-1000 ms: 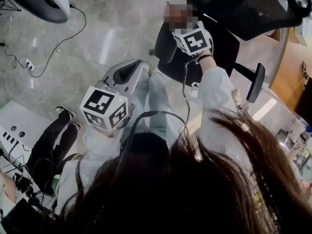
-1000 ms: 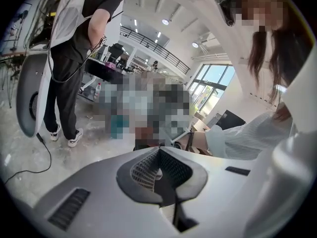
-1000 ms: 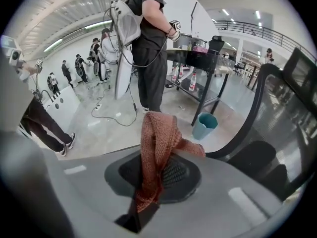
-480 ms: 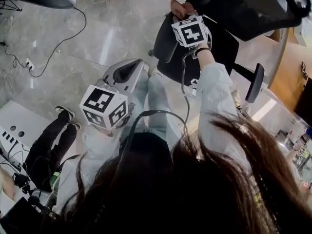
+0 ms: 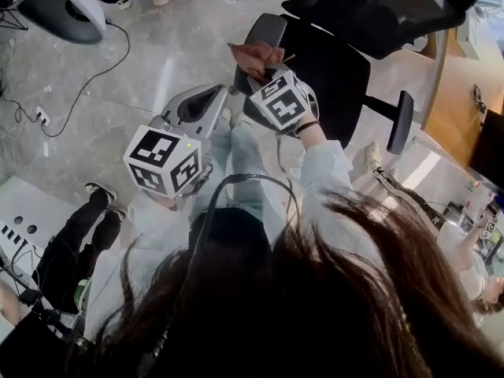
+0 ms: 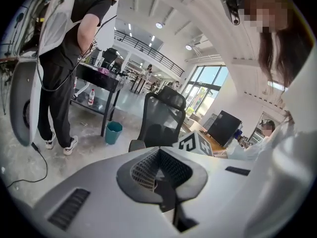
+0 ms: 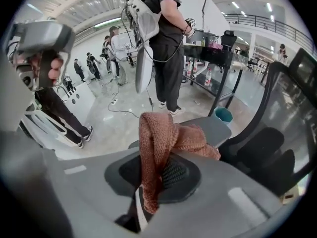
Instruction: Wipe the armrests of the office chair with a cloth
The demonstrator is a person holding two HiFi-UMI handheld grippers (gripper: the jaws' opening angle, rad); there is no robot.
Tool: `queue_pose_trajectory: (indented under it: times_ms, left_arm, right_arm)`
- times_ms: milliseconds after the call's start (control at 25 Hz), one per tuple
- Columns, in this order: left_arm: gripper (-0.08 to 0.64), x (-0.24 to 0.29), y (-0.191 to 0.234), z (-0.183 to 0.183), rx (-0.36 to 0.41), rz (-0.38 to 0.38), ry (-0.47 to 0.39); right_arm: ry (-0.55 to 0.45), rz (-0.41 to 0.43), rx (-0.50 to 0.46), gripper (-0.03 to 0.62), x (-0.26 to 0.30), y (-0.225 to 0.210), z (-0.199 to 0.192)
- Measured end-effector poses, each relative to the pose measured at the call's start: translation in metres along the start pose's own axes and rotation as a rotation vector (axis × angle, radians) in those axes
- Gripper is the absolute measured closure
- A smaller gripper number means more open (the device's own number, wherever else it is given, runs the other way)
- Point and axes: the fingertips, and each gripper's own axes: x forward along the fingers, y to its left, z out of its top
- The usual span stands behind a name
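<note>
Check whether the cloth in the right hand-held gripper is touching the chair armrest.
Cannot tell. In the right gripper view the cloth overlaps the armrest, but neither contact nor a gap shows plainly.

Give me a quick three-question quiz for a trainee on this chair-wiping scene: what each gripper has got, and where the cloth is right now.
1. True or false: the left gripper holds the cloth.
2. Which colour is the cloth? A blue, B reddish-brown, C white.
3. Fill in: the right gripper holds the cloth at the office chair's near ____.

Key
1. False: its jaws are together with nothing between them.
2. B.
3. armrest.
</note>
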Motion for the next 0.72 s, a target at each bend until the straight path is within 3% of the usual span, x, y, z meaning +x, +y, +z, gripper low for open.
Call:
queue_pose_trajectory:
  times_ms: [240, 440, 520, 720]
  left_arm:
    - [0.557, 0.008, -0.017, 0.012, 0.036, -0.031, -0.004]
    - [0.557, 0.009, -0.032, 0.012, 0.059, -0.06, 0.003]
    - [0.557, 0.007, -0.041, 0.013, 0.071, -0.068, -0.003]
    - [0.557, -0.009, -0.065, 0.041, 0.091, -0.119, -0.084]
  right_arm:
    - [-0.018, 0.04, 0.036, 0.549, -0.017, 0.045, -0.025]
    - [-0.049, 0.035, 0.068, 0.549, -0.018, 0.054, -0.027]
    - [-0.146, 0.045, 0.149, 0.549, -0.031, 0.05, -0.019]
    - [-0.597, 0.121, 0.491, 0.551, -0.13, 0.038, 0.03]
